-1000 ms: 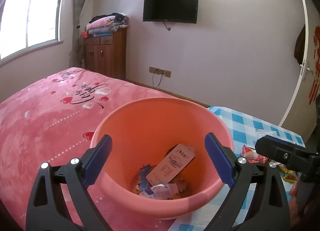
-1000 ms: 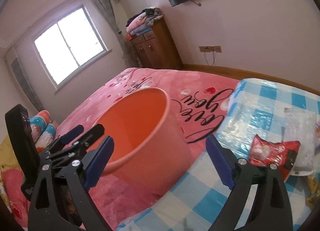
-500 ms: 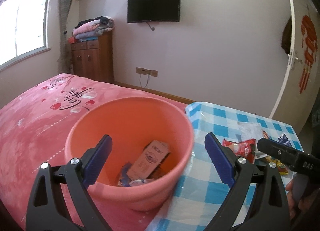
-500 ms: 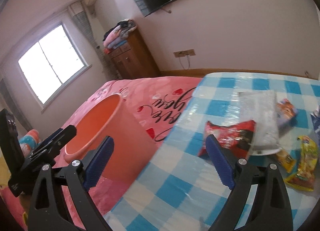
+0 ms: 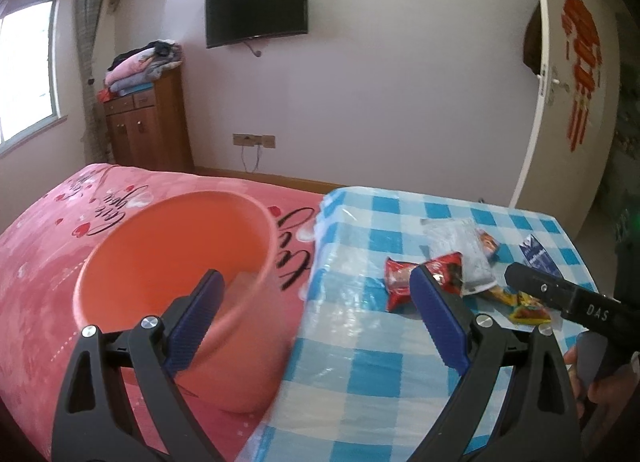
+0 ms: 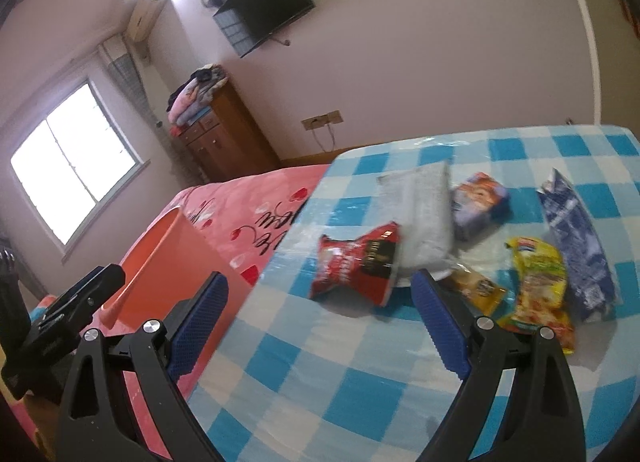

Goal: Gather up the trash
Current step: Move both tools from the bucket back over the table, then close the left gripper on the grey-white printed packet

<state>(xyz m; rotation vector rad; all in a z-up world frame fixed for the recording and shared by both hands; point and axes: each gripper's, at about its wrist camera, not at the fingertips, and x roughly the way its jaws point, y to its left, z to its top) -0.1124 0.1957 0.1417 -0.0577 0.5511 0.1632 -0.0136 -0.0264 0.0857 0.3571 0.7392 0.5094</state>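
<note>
Surface: your blue-checked tablecloth (image 6: 304, 374) meets a pink bed cover (image 5: 48, 246) | room: one wall TV (image 5: 256, 7), one wooden cabinet (image 5: 148, 125), one window (image 6: 76, 165) | trash: one orange bin (image 5: 176, 262) on the bed, six wrappers clustered on the cloth, red packet (image 6: 356, 266) nearest | your left gripper (image 5: 316, 322) and right gripper (image 6: 320, 322): both spread apart, empty

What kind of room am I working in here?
Most likely a home bedroom: a bed with a pink blanket, a wooden cabinet piled with folded bedding, and a wall-mounted TV. A blue-checked table holds the snack wrappers.
</note>
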